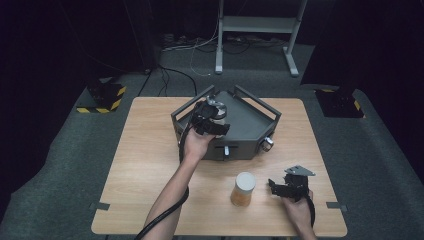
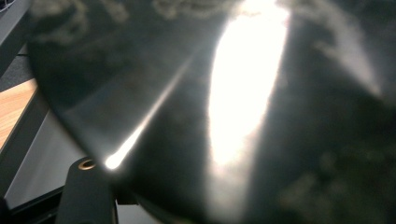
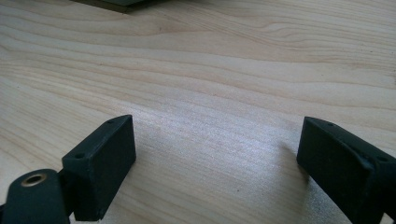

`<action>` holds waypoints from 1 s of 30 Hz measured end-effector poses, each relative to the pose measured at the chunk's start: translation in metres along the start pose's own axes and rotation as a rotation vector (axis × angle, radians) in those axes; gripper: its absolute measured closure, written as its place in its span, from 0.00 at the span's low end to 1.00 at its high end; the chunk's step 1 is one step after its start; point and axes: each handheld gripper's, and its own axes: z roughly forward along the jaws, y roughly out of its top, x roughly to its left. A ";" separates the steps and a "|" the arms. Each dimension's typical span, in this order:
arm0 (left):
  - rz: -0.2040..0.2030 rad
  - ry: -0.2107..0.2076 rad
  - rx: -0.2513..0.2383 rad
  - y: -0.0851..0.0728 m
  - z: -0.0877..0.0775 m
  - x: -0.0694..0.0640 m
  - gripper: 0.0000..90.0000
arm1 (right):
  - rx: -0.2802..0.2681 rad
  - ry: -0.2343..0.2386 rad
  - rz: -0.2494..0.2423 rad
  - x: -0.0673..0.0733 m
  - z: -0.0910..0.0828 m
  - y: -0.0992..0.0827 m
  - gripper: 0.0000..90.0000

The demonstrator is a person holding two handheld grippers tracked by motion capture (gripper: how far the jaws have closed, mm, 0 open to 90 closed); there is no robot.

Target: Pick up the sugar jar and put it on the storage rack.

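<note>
My left gripper (image 1: 216, 125) hovers over the left part of a grey metal tray unit (image 1: 252, 131) at the back of the wooden table (image 1: 145, 165). In the left gripper view a dark glossy rounded object (image 2: 261, 140) with a bright glare sits right in front of the lens, against one black finger (image 2: 88, 196); the jaws are shut on it. My right gripper (image 1: 273, 186) rests low at the front right, jaws (image 3: 215, 168) wide apart over bare wood. A jar (image 1: 243, 189) with a white lid and amber contents stands just left of it, untouched.
The tray unit has raised rails (image 1: 257, 102), a round knob (image 1: 267, 143) and a small lever (image 1: 226, 150) on its front. Beyond the table are dark carpet, cables, a white stand (image 1: 255, 25) and yellow-black striped bases (image 1: 102, 97).
</note>
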 end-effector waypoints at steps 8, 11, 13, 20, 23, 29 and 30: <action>-0.011 0.024 0.021 0.002 0.014 0.000 0.35 | 0.000 -0.001 0.001 0.000 0.000 0.000 0.13; -0.015 0.030 0.026 0.002 0.019 0.000 0.35 | 0.000 -0.001 0.001 0.000 0.000 0.000 0.13; -0.019 0.034 0.028 0.001 0.020 0.001 0.35 | 0.000 -0.001 0.001 0.000 0.000 0.000 0.13; -0.027 0.046 0.031 0.000 0.024 0.001 0.35 | 0.000 -0.001 0.001 0.000 0.000 0.000 0.13; -0.029 0.051 0.034 -0.001 0.026 0.001 0.35 | 0.000 -0.002 0.001 0.000 0.000 0.000 0.13; -0.030 0.062 0.039 -0.004 0.029 0.001 0.35 | 0.000 -0.002 0.002 0.001 0.000 0.000 0.13; -0.030 0.062 0.039 -0.004 0.029 0.001 0.35 | 0.000 -0.002 0.002 0.001 0.000 0.000 0.13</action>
